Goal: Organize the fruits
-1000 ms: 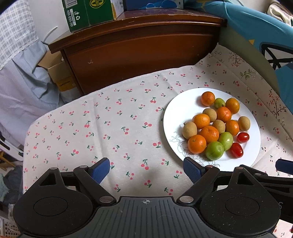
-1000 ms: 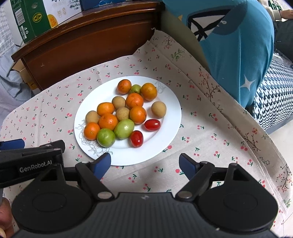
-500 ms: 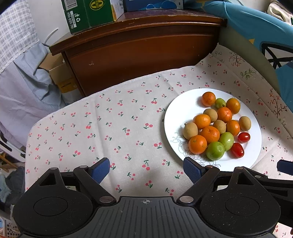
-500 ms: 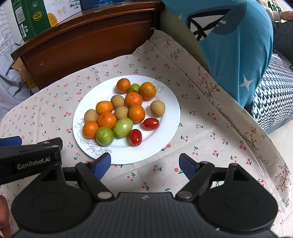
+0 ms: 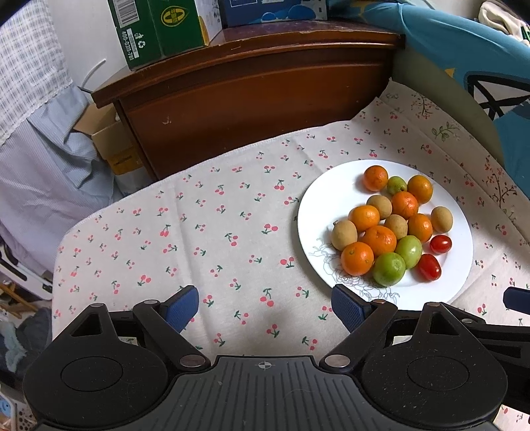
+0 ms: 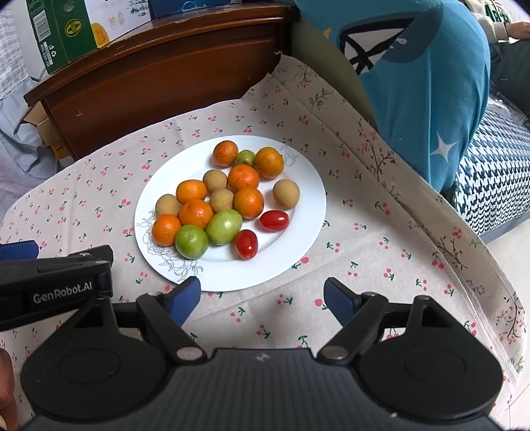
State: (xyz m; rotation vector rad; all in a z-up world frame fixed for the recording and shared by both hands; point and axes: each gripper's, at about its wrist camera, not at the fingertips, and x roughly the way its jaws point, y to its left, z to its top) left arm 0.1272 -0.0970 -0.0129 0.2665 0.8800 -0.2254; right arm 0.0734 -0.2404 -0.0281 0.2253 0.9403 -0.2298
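Left wrist view: the left gripper (image 5: pixel 265 308) hangs above the cherry-print tablecloth (image 5: pixel 198 232) near its near edge, jaws spread wide with nothing between the blue pads (image 5: pixel 182 308). A white plate (image 5: pixel 318 205) sits toward the right side of the cloth, well clear of the far edge, and its near rim lies just beyond the right-hand pad. All the fruit is piled on the plate: small oranges (image 5: pixel 378 239) through the middle, tan longans (image 5: pixel 344 234) mixed among them, two larger green fruits (image 5: pixel 389 269) touching each other at the near side, and two cherry tomatoes (image 5: pixel 428 267) at the near right (one nearer than the other, apart from each other). A smaller green fruit (image 5: pixel 397 184) sits between two oranges at the far side. A dark wooden cabinet (image 5: pixel 251 109) stands behind the cloth's far edge with a green carton (image 5: pixel 159 30) on top. Right wrist view: the right gripper (image 6: pixel 263 298) is over the near edge of the tablecloth (image 6: pixel 364 232), jaws likewise wide apart and holding nothing; its left pad (image 6: pixel 184 298) overlaps the plate (image 6: pixel 298 245) rim in the picture, though contact cannot be judged. The oranges (image 6: pixel 195 214), longans (image 6: pixel 286 193), green fruits (image 6: pixel 191 241) and cherry tomatoes (image 6: pixel 246 244) all rest on the plate. The left gripper (image 6: pixel 20 250) shows at the left edge, beside the plate. A blue garment (image 6: pixel 424 83) hangs past the cloth's far right corner.
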